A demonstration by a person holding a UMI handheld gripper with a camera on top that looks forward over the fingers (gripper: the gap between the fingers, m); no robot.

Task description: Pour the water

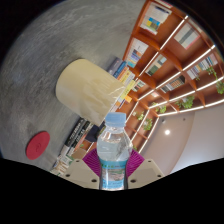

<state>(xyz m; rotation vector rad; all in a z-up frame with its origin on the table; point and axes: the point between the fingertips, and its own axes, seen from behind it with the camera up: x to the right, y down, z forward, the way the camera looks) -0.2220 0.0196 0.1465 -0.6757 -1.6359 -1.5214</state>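
- Gripping: gripper (113,166) at bottom centre of the frame, both fingers clamped on a clear plastic water bottle (113,150); the bottle body fills the gap between them.
- Magenta pads on the inner finger faces show at either side of the bottle's lower body, one pad (92,162) to its left, one to its right, both pressed against it.
- Bottle: transparent, ribbed, white screw cap (115,119) still on; pale blue label band around the lower part. Looks to hold clear water, but the fill level can't be read.
- Bottle stands roughly upright in the frame, cap pointing up toward frame centre.
- Cream-coloured cylindrical cup (89,89), left of centre and just above the bottle cap in the frame. It appears tilted, its open end toward the right. Interior not visible, contents cannot tell.
- Cup and bottle are apart; the cap sits near the cup's lower right edge in the frame.
- Grey speckled surface (60,40) fills the upper left of the frame behind the cup.
- Red round disc-shaped object (37,144) at lower left, on the grey surface, well apart from the bottle; what it is cannot tell.
- Wooden shelving unit with orange-brown frames (165,60) runs across the upper right and right of the frame, stocked with books and boxes; titles too small to read.
- Row of books or cases (77,135) at lower left between the red disc and the bottle.
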